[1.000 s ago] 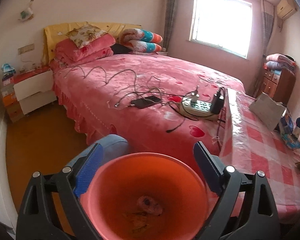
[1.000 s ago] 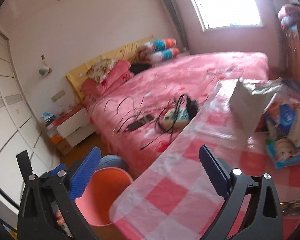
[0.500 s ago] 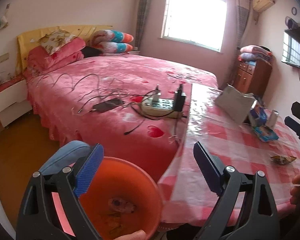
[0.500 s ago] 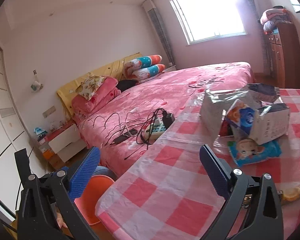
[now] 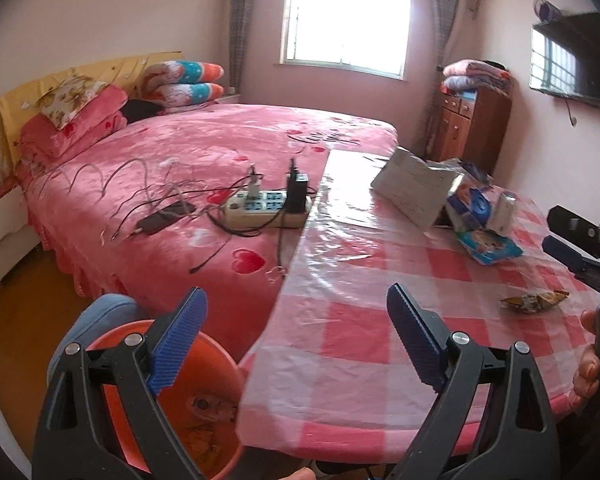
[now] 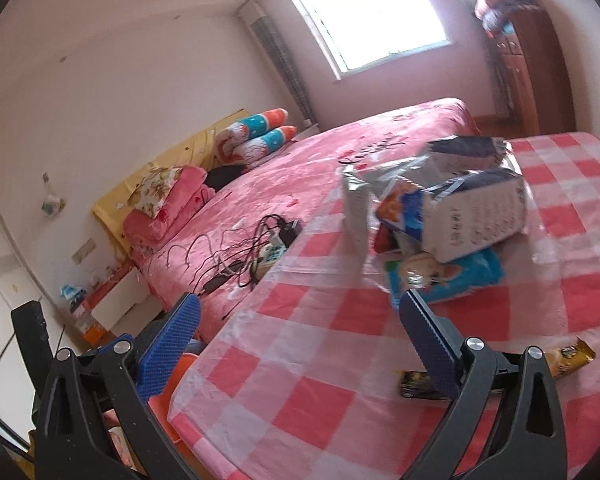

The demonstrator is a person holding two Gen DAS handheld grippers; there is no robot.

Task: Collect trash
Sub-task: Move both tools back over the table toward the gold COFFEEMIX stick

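Jaws released on both: left gripper (image 5: 296,344), right gripper (image 6: 300,340), nothing held. Round orange plastic bin (image 5: 204,420), at 7 o'clock beneath pink checked tablecloth (image 5: 360,320), already holds scraps. Crumpled yellow-brown snack wrapper (image 6: 564,358) remains at 4 o'clock, uncollected.

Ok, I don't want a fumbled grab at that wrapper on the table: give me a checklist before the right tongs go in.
1. Right tongs open: ok.
2. Right tongs empty: ok.
3. Wrapper lies flat on the table, apart from the bags: ok.
4. Wrapper between the fingers: not ok, it sits off to the right, partly behind the right finger.
5. Bin below the table edge, with trash in it: ok.
6. Left tongs open and empty: ok.
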